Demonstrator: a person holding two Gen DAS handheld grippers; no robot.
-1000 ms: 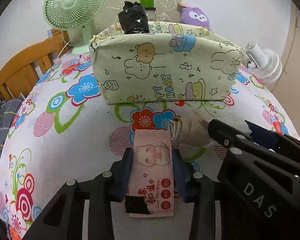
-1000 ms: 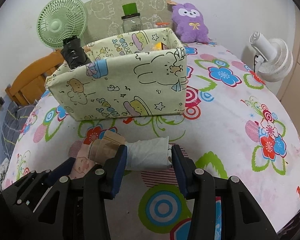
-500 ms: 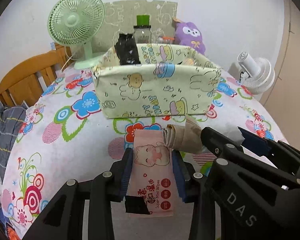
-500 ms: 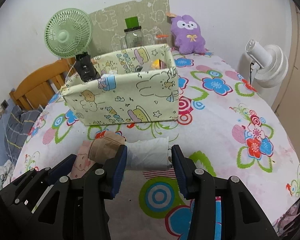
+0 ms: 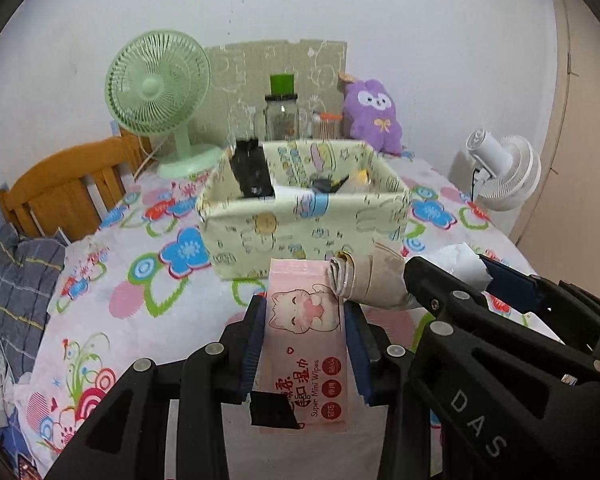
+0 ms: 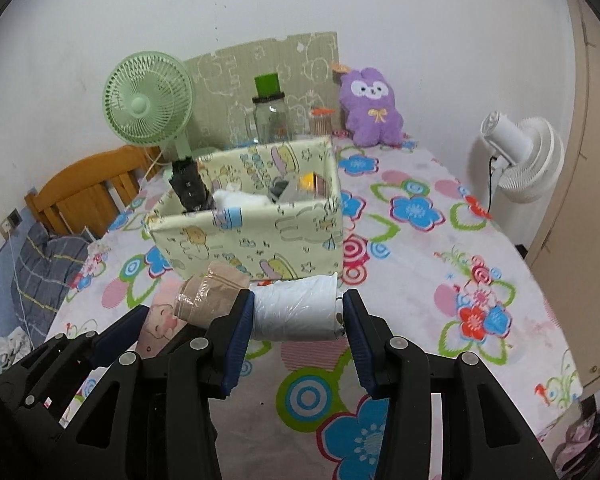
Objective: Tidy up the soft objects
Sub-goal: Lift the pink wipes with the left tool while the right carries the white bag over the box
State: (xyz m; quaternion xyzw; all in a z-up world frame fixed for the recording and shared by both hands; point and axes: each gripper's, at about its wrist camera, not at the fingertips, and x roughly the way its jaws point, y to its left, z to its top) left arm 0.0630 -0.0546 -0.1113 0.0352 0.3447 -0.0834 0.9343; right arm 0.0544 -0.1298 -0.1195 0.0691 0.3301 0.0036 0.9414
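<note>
My left gripper (image 5: 305, 316) is shut on a pink pack of wet wipes (image 5: 306, 344), held above the flowered bedspread. My right gripper (image 6: 298, 312) is shut on a rolled bundle (image 6: 296, 312), white in the grip and beige at its left end (image 6: 210, 298); the same bundle (image 5: 374, 284) shows to the right in the left wrist view. Both hang in front of the pale yellow fabric box (image 5: 300, 232) (image 6: 260, 236), which holds a black item (image 5: 252, 172), something white (image 6: 240, 199) and other things.
A green fan (image 5: 158, 92), a glass jar with a green lid (image 5: 281, 116) and a purple plush (image 5: 374, 116) stand behind the box. A white fan (image 6: 528, 164) is at the right edge, a wooden chair (image 5: 64, 188) and grey cloth (image 5: 16, 272) at the left.
Both grippers have risen with their loads, lifting the wipes and the bundle off the bedspread. The inside of the box has come into view.
</note>
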